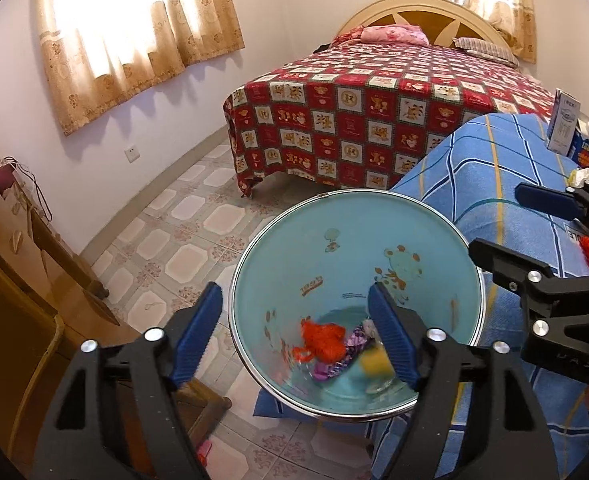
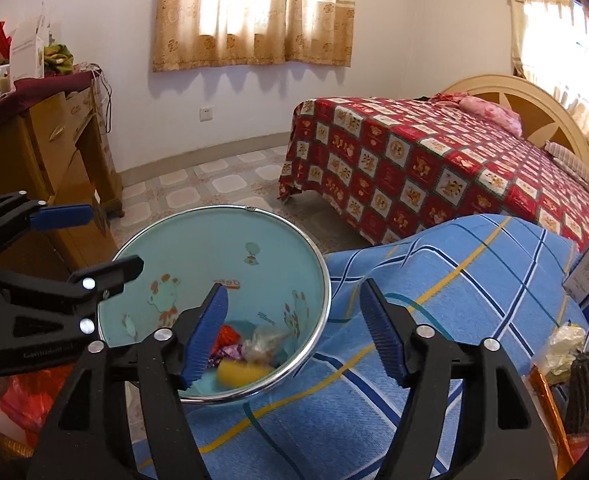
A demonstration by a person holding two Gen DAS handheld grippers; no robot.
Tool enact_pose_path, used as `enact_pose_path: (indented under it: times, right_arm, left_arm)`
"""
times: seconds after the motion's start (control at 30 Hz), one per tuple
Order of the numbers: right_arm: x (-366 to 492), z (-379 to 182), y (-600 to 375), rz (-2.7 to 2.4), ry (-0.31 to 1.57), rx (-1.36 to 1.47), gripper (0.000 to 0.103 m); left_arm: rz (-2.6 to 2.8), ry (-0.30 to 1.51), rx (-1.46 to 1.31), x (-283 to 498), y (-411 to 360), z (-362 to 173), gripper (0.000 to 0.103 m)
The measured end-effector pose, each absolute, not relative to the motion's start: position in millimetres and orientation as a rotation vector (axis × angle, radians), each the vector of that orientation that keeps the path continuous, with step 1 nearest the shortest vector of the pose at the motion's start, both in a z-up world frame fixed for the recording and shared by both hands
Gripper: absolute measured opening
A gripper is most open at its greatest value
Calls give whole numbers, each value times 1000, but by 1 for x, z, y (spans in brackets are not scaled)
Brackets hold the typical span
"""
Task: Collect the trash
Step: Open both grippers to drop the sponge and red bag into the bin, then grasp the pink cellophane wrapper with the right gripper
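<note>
Bedroom floor bin (image 1: 346,240) holds trash (image 1: 322,342) below both spread, empty tongs.

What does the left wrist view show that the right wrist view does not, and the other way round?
Only the left wrist view shows the orange net in the bin and the floor under the left gripper. Only the right wrist view shows the bundle of dark sticks, crumpled paper and the red bag. Both show the blue bin with trash, the blue checked cloth, the red bed, and the open right gripper.
</note>
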State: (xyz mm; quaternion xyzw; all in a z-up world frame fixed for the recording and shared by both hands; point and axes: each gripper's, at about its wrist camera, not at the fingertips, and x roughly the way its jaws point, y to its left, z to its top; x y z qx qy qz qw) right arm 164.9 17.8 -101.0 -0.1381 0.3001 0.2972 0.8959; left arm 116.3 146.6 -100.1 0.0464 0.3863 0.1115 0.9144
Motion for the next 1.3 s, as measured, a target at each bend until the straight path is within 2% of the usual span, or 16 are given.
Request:
enact_pose_path:
  times: [0.1, 0.17, 0.27, 0.4, 0.7, 0.97, 1.03, 1.3]
  right_arm:
    - [162, -101, 13, 603, 615, -282, 74]
    - [159, -99, 10, 592, 609, -281, 77]
    - [156, -96, 3, 573, 599, -274, 80]
    - [149, -93, -8, 538, 585, -269, 85]
    - [126, -86, -57, 417, 555, -273, 85]
    - [99, -76, -139, 239, 541, -223, 86]
    - [86, -77, -165, 176, 544, -205, 89]
    - [67, -110, -224, 97, 649, -136, 89]
  left_arm:
    - [239, 794, 97, 115, 147, -100, 84]
    - [243, 789, 100, 113, 146, -100, 86]
    - [252, 787, 100, 112, 147, -99, 98]
    - [240, 794, 99, 110, 143, -99, 97]
    - [214, 831, 104, 110, 128, -111, 97]
    - [127, 837, 152, 98, 78, -122, 97]
    - [106, 835, 171, 94, 66, -124, 97]
    - [73, 822, 225, 97, 29, -126, 97]
